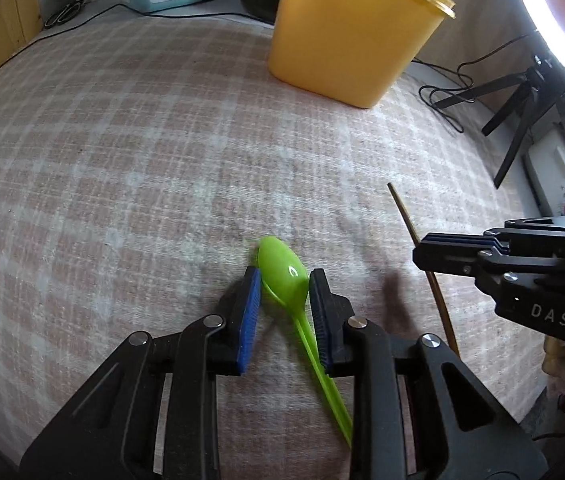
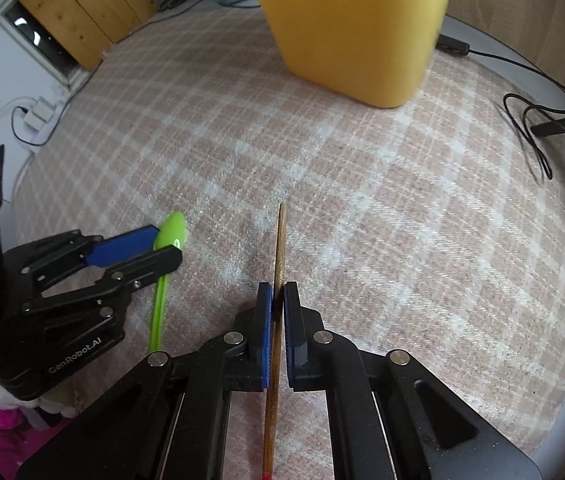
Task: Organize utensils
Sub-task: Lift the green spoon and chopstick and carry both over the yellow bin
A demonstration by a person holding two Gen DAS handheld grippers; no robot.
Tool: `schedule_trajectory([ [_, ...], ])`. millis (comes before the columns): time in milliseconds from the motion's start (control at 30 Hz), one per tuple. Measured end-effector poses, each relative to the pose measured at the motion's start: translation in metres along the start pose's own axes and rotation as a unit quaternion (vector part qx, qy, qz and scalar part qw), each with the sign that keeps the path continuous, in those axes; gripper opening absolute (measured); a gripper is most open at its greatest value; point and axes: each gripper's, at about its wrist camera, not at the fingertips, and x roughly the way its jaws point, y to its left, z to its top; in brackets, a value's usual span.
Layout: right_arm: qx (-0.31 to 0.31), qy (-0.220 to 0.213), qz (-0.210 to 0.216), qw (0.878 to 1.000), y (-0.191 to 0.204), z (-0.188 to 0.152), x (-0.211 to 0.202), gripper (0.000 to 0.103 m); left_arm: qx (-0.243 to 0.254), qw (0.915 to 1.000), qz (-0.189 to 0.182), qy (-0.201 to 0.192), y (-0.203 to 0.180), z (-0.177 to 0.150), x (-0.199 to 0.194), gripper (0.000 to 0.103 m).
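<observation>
The right gripper (image 2: 278,300) has its fingers clenched on a wooden chopstick (image 2: 279,248), whose tip juts forward past the blue pads while its long shaft runs back beneath the body. The left gripper (image 1: 284,284) straddles the bowl of a green plastic spoon (image 1: 284,270); its fingers flank the bowl closely, but a sliver of gap shows on each side, so I judge the spoon bracketed rather than firmly pinched. The spoon's handle trails back along the checked cloth (image 1: 142,160) covering the worktop. Ahead of both stands a tall yellow container (image 1: 346,32), well apart from the spoon, with another stick poking over its rim. The step in hand looks like picking up: one utensil secured, the other about to be. Next the left fingers should close fully on the spoon, then both utensils should be lifted and carried forward to the container's open top.
</observation>
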Motion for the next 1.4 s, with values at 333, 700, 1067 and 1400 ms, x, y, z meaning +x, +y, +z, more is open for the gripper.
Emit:
schedule_trajectory([
  [333,0.018,-0.025,0.011,0.999,-0.021,-0.020,-0.029,0.004,0.006,0.9994,-0.015,-0.029,-0.020,-0.005,-0.018,0.024],
  [700,0.008,-0.091,0.004,0.996,-0.021,-0.039,-0.084,0.004,0.003,0.9949,-0.043,-0.091,-0.020,0.008,-0.060,0.024],
  [1067,-0.003,-0.150,-0.012,0.989,0.001,-0.040,-0.119,0.004,0.022,0.9878,-0.068,-0.139,-0.028,0.012,-0.102,0.023],
  [1400,-0.020,-0.222,-0.034,0.974,0.028,-0.022,-0.155,0.004,0.037,0.9782,-0.075,-0.190,-0.031,0.039,-0.135,0.023],
])
